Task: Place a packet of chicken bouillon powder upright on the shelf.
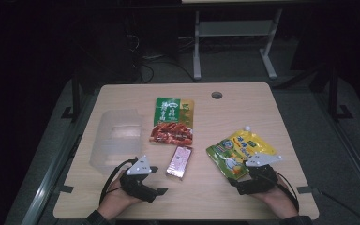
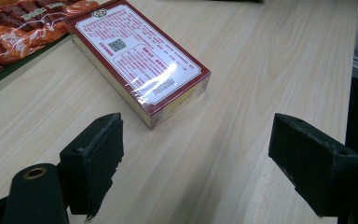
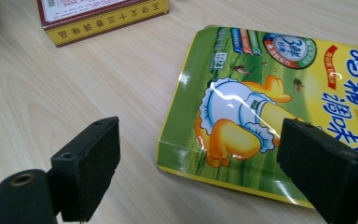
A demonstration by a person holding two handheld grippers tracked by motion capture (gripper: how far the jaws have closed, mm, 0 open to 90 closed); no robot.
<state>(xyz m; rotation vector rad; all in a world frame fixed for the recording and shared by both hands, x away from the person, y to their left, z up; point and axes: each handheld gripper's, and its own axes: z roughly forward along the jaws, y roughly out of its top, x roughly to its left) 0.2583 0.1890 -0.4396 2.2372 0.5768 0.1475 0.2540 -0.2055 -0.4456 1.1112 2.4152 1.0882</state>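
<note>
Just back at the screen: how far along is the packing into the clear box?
Nothing looks packed: the clear box sits empty. Both grippers are open, the left gripper facing the red carton, the right gripper over the yellow pouch. Carton, pouch and green snack bag remain on the table.

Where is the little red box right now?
In the high view the little red box lies flat near the middle of the table, just below the red and green snack packet, between the left gripper and the yellow pouch.

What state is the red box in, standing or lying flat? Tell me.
Lying flat: the red box rests on its broad face on the table, printed label up.
</note>
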